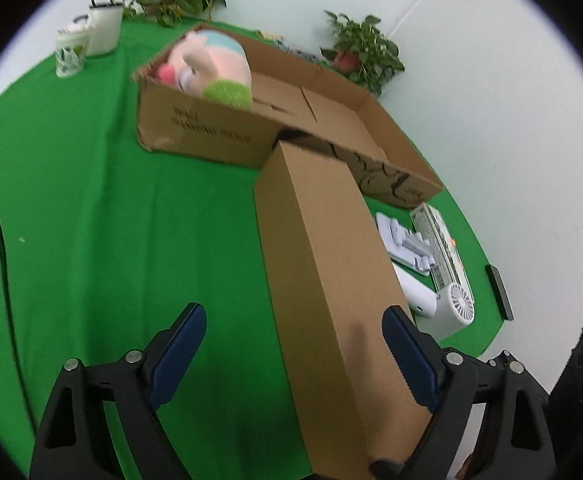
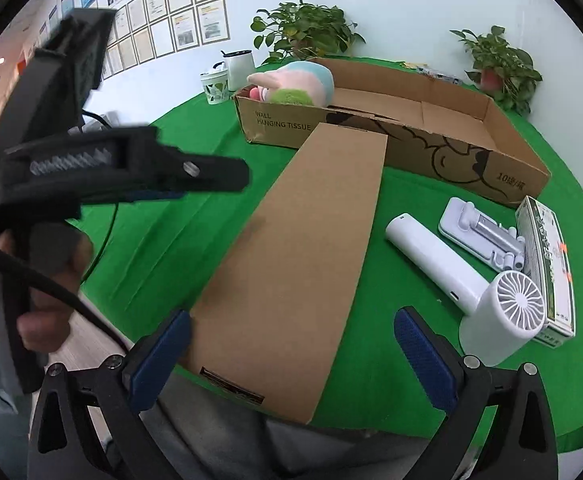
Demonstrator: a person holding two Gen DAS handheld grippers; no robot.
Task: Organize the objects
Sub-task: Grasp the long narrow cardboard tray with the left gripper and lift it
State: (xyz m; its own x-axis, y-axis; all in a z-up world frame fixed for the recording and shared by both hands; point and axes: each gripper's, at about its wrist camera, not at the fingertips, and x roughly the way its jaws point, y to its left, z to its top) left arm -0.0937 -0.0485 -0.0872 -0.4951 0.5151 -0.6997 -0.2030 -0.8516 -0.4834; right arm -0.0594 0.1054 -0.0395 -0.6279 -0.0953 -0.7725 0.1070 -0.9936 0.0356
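A long closed brown carton point(image 2: 295, 248) lies on the green table point(image 2: 179, 216), its far end against the front wall of a big open cardboard box point(image 2: 451, 160). The near end juts past the table edge. My right gripper point(image 2: 291, 320) is open, and that near end sits between its blue pads, closer to the left one. My left gripper point(image 1: 293, 320) is also open; the carton point(image 1: 323, 248) runs between its fingers, tight against the right pad. From the right wrist view it point(image 2: 227, 176) hangs left of the carton, held by a hand point(image 2: 39, 316). A pastel plush toy point(image 1: 207, 68) fills the big box's left end.
Right of the carton lie a white handheld fan point(image 2: 487, 312), a white folding stand point(image 2: 475, 228) and a green-and-white packet point(image 2: 551, 264). Two mugs point(image 1: 87, 40) and potted plants point(image 1: 363, 52) stand at the back. A dark flat device point(image 1: 499, 292) lies at the table's right rim.
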